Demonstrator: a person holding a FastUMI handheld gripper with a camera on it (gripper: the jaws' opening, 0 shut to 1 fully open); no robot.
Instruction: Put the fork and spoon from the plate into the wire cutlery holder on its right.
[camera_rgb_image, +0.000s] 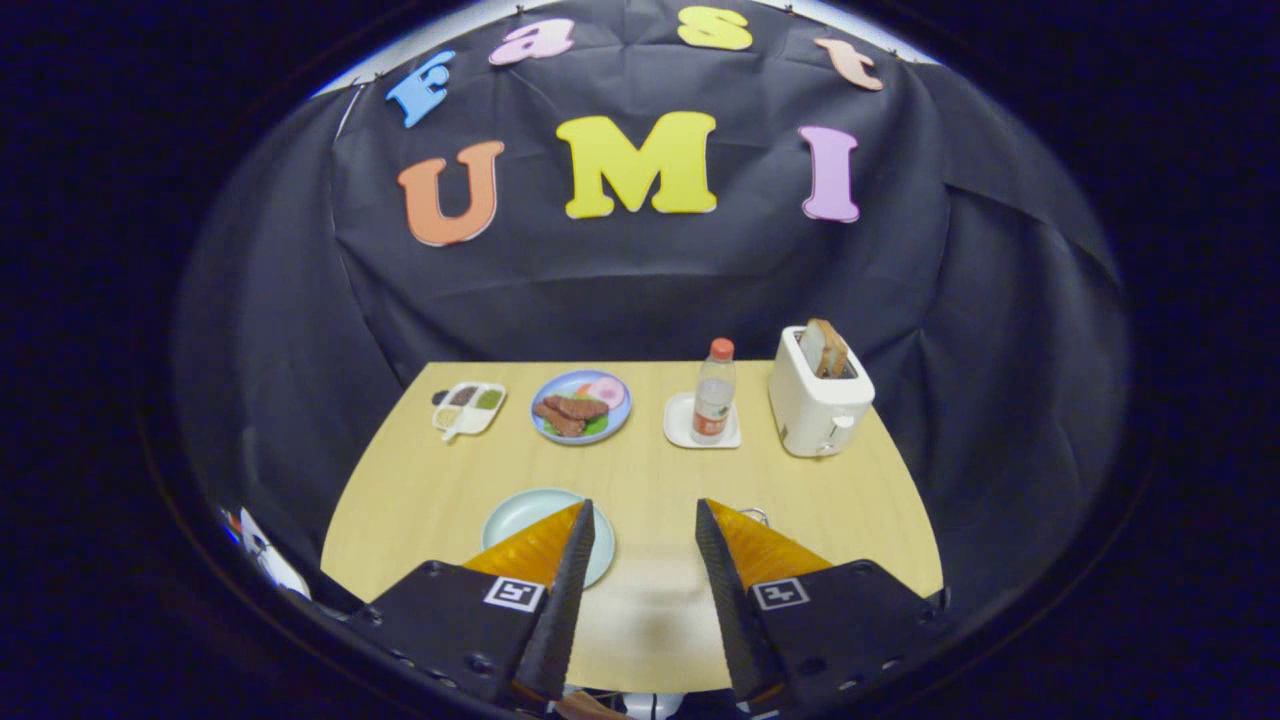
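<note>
My gripper (645, 510) hangs open above the near part of the wooden table, with only bare tabletop between its two fingers. A pale green plate (520, 515) lies under and just beyond the left finger (577, 560), which covers much of it; the part that shows carries no cutlery. Behind the right finger (722, 560) a thin wire loop (755, 514) pokes out, likely the top of the wire cutlery holder; the rest of it is hidden. I cannot see the fork or the spoon.
At the far side of the table (650, 470) stand a small divided sauce dish (468, 408), a blue plate of food (581, 405), a bottle with a red cap (713, 395) on a white coaster, and a white toaster (818, 395) holding bread.
</note>
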